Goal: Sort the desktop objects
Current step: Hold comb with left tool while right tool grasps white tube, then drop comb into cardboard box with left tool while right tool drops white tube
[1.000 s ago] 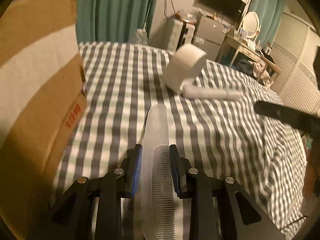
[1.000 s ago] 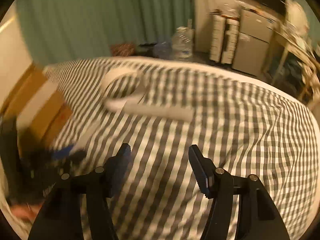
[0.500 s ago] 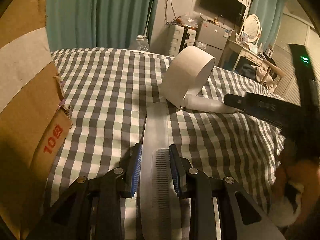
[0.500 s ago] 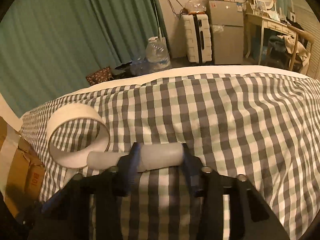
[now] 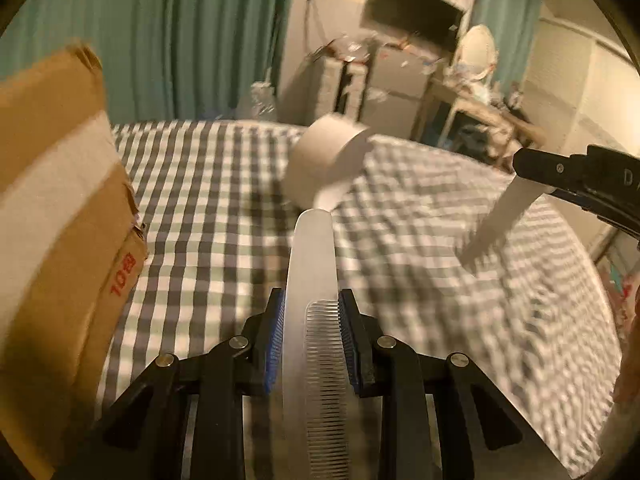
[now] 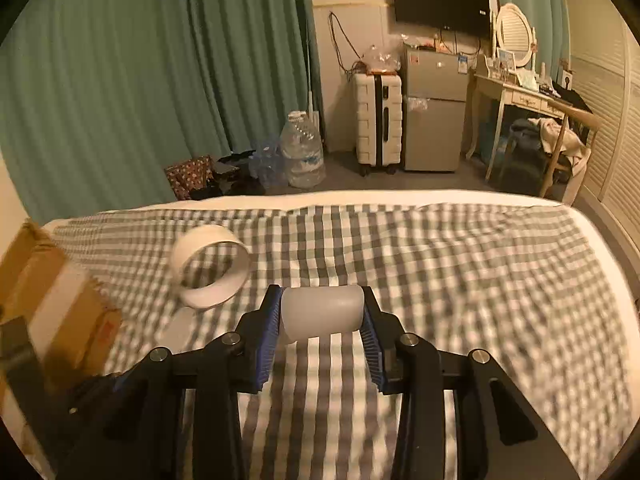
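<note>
Two tools: both loaded
Left tool [image 5: 311, 340]: pinching comb [image 5: 310, 280] mid-length; light, stiff, slippery
Right tool [image 6: 322, 320]: clamping white tube [image 6: 322, 316] crosswise; smooth, may roll
Bed [image 6: 440, 264]: soft

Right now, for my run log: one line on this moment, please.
left gripper: shut on comb | right gripper: shut on tube, lifted | tape roll: on bed | box: left

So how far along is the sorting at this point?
Nothing looks sorted yet. In hand: the left tool grips a translucent plastic comb, the right tool a white cylindrical tube. The white tape ring remains on the bed beside the cardboard box.
</note>
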`<state>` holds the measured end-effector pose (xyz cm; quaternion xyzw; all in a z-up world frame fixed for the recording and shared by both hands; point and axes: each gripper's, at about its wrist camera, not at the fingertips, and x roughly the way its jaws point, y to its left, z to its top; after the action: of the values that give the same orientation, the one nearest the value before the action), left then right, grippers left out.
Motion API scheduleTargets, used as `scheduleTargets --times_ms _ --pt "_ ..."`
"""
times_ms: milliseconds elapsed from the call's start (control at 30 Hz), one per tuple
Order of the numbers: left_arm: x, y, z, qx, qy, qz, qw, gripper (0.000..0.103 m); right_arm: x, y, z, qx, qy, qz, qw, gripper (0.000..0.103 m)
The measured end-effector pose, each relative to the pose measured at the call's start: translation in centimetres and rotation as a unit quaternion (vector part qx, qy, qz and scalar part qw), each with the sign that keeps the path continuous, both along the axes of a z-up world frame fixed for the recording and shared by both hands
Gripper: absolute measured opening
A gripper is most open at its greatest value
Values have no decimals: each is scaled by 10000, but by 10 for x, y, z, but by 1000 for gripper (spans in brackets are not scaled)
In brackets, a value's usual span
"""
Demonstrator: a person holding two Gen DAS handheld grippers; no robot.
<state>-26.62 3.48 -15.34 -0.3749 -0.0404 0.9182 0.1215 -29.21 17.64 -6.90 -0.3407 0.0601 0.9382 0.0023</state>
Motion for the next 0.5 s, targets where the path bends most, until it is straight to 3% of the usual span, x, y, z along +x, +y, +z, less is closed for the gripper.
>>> scheduleTargets --times_ms 100,267,433,500 --pt "25 -11 30 543 281 -244 9978 27 39 -14 35 425 132 167 9989 37" --pt "63 -41 101 596 607 -155 9963 27 83 -41 82 668 453 365 9961 37" --pt "81 -99 169 654 524 32 9965 27 108 -93 123 559 810 789 9920 38" --pt "77 -113 181 266 336 43 9991 27 114 -125 136 364 894 1084 9894 38"
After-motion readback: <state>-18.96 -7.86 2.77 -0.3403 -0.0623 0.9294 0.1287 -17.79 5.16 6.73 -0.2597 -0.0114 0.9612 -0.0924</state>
